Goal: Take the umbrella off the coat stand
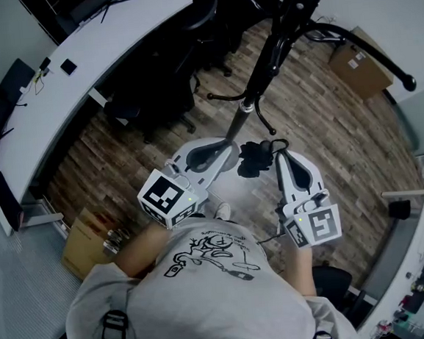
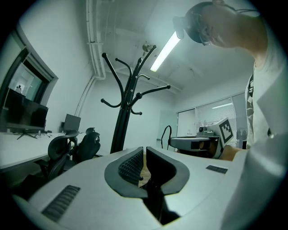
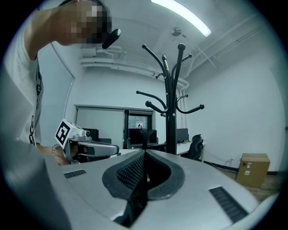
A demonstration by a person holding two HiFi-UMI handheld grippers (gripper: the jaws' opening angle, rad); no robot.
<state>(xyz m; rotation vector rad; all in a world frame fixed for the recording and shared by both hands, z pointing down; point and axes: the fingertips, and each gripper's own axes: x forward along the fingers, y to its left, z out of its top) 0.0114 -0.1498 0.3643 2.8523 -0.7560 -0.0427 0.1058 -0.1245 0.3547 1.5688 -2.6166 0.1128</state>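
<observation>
Near me, well clear of the bare coat stand (image 1: 267, 58) farther off, the black umbrella (image 1: 252, 160) hangs by its loop from my right tool (image 1: 280, 156), apparently clamped on it for carrying; my left tool (image 1: 228, 148) is closed, empty.

I can read no word or number anywhere — the print on my T-shirt (image 1: 212, 257) is a scrawl too small to make out, and the label on the cardboard box (image 1: 358, 67) is too small as well.
</observation>
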